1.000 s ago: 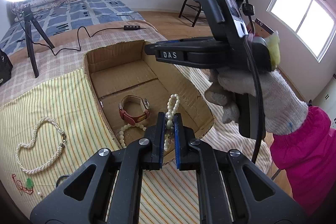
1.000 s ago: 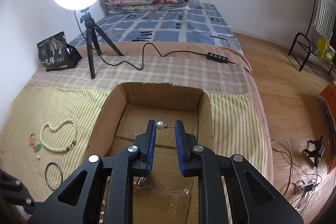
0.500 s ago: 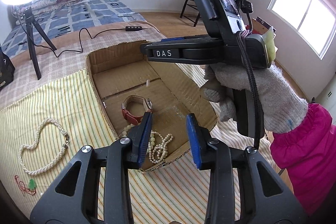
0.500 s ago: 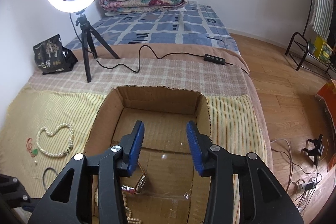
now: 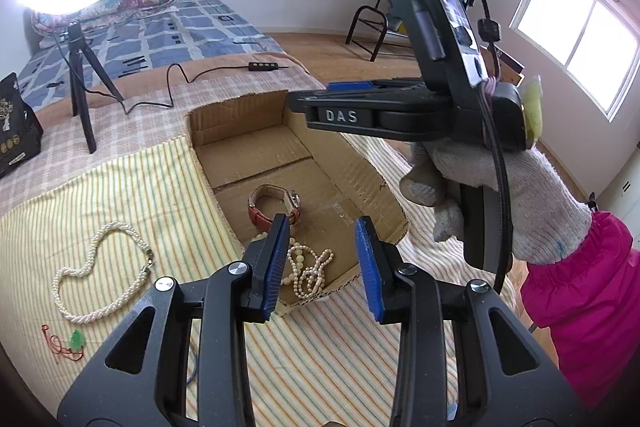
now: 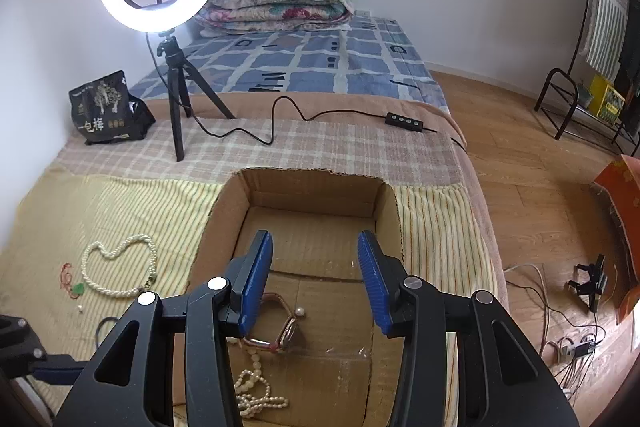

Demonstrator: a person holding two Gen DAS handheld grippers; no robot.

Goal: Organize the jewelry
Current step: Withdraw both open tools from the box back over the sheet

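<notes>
Left gripper (image 5: 322,267): jaws have just been opening and stand apart with nothing between the blue pads; it hangs over the near end of the cardboard box (image 5: 376,183).
Right gripper (image 6: 316,283): jaws have just been opening too, parted and empty, over the middle of the box, held by a gloved hand (image 5: 500,195) with a pink sleeve.
Bead strand in box (image 5: 308,267): loose heap of small cream beads on the box floor at its near end, just below the left gripper.
Watch (image 5: 276,207): red strap, metal case, lying on its side on the box floor just beyond the beads.
Single pearl (image 6: 300,312): small, on a thin pin, on the box floor right beside the watch.
Pearl necklace (image 5: 100,275): still outside, on the striped cloth left of the box, well apart from its wall; a thick twisted rope of little white pearls in a rough loop, with a dark clasp at the end nearer the box.
Red cord with green pendant (image 5: 66,343): on the cloth, just nearer the camera than the necklace, further from the box.
Handling, as I judge it: the necklace looks light and limp, and will sag and swing; the beads are smooth and may slide between the pads.
Where to take hold: pinch across the rope's thickness near the clasp, or at mid-loop so both halves hang evenly.
Caution: the cord and pendant look small and flat, so the pads would need to get low onto the cloth.
</notes>
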